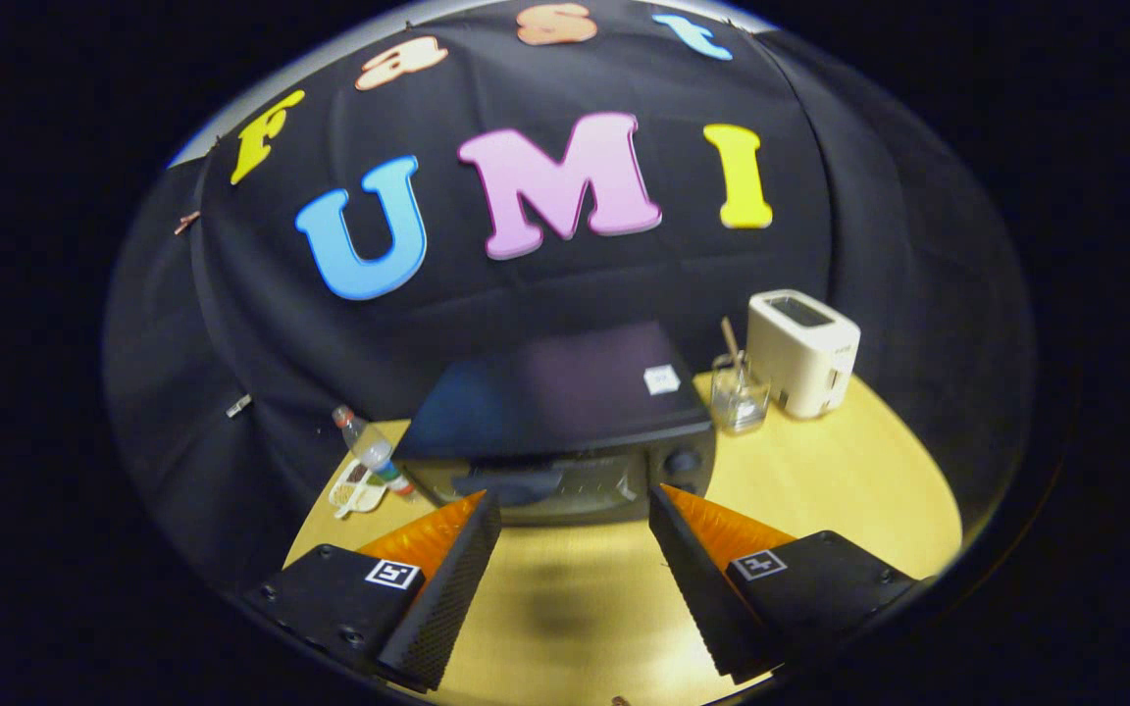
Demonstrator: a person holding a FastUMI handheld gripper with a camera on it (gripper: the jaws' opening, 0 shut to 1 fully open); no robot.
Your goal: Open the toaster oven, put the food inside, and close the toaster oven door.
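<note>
The gripper is hovering with fingers spread wide, grasping nothing, above the wooden table. At twelve o'clock just ahead, the black toaster oven is sitting, long axis crosswise, glass door facing the fingers, closed. Bare tabletop is lying between them. A white toaster is standing at two o'clock, beside a glass.

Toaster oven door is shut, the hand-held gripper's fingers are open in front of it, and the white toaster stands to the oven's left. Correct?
One slip: in the gripper view the white toaster stands to the right of the toaster oven, beyond the glass. The rest holds: door shut, hand-held gripper open before it.
</note>
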